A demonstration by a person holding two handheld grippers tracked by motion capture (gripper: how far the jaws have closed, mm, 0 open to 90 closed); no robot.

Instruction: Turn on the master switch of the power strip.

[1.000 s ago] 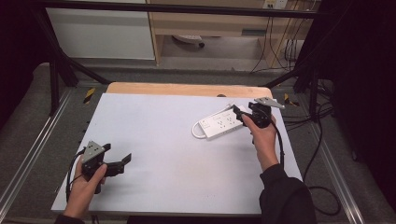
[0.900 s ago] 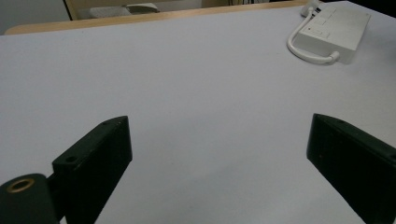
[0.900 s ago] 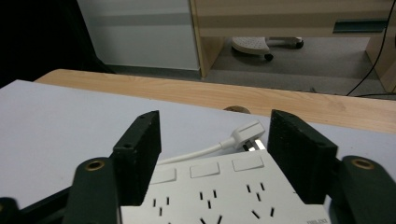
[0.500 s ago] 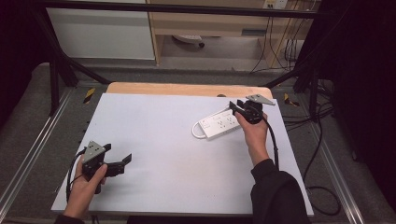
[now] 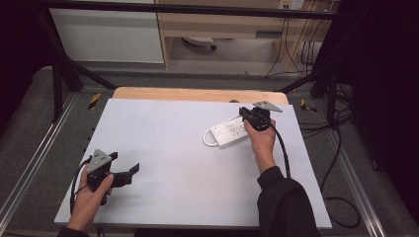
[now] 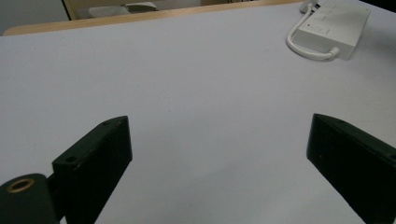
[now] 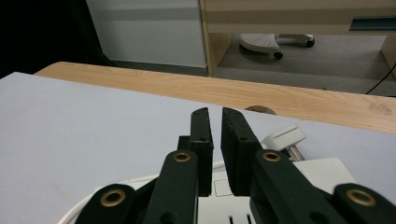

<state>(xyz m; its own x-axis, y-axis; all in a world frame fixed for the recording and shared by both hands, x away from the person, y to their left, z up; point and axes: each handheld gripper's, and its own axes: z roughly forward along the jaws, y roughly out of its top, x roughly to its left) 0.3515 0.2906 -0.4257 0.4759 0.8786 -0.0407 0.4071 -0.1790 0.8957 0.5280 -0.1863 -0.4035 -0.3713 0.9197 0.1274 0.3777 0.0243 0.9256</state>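
White rectangular plastic power strip lies near the tabletop's far right corner, its looped white cord alongside. Right tool hovers over its far end, jaws just closed nearly together, empty. Left tool gapes apart near the left edge.

White power strip lies flat, table's far-right, cord looped.

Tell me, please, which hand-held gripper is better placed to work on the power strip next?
Right. The right hand-held gripper is at the power strip, its jaws just closing to nearly shut; the left hand-held gripper sits far across the table, open.
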